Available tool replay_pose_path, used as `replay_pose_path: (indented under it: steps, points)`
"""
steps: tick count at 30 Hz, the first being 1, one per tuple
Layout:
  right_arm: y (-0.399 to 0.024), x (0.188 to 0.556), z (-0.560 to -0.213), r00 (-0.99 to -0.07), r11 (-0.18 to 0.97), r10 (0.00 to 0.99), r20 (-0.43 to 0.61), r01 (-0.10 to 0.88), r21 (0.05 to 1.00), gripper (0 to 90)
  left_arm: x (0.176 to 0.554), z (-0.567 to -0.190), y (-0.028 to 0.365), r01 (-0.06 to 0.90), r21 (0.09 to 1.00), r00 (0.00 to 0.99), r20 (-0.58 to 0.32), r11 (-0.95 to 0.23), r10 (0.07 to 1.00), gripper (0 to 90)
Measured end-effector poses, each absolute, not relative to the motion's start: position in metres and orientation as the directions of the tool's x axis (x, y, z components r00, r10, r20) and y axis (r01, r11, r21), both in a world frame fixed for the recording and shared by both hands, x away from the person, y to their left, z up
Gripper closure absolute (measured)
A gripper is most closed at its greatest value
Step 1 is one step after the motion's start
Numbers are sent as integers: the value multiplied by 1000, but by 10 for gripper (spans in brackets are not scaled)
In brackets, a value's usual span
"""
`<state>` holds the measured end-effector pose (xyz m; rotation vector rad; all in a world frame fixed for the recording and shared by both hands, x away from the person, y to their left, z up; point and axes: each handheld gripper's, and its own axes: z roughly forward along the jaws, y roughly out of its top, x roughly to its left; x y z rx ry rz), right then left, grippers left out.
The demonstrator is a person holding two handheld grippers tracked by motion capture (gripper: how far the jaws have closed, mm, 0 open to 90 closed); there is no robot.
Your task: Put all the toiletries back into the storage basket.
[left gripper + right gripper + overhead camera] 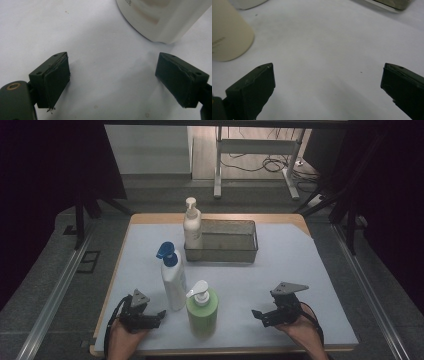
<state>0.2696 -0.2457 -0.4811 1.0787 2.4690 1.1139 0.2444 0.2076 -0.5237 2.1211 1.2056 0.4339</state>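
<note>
Three pump bottles stand on the white mat. A green one with a white pump (202, 312) is nearest the front, and its pale base (227, 35) shows in the right gripper view. Beside it rises a white bottle with a blue pump (172, 278), whose base (162, 17) shows in the left gripper view. A cream bottle (192, 227) stands at the left end of a metal mesh basket (227, 247). My left gripper (159, 316) rests open at the front left, just left of the white bottle. My right gripper (256, 315) rests open at the front right. Both hold nothing.
The white mat (290, 265) covers a wooden table (150, 218). Open mat lies between the green bottle and the right gripper. Beyond the table stand a metal frame's legs (218, 175) and cables (270, 165) on the floor. Dark curtains hang at both sides.
</note>
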Motion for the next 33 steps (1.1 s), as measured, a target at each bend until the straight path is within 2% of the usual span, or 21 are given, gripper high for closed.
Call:
replay_pose_path:
  steps: [7,15,33]
  points:
    - [-233,255,-470,-760,460,639,122,504,731,0,244,-524,208,637,680,522,-31,-365,853,122]
    - [-215,240,-457,-815,478,569,106,433,764,0,244,-524,208,637,679,522,-32,-364,852,122]
    - [-164,236,-444,-880,512,461,115,370,775,0,244,-524,208,637,679,522,-31,-365,853,122]
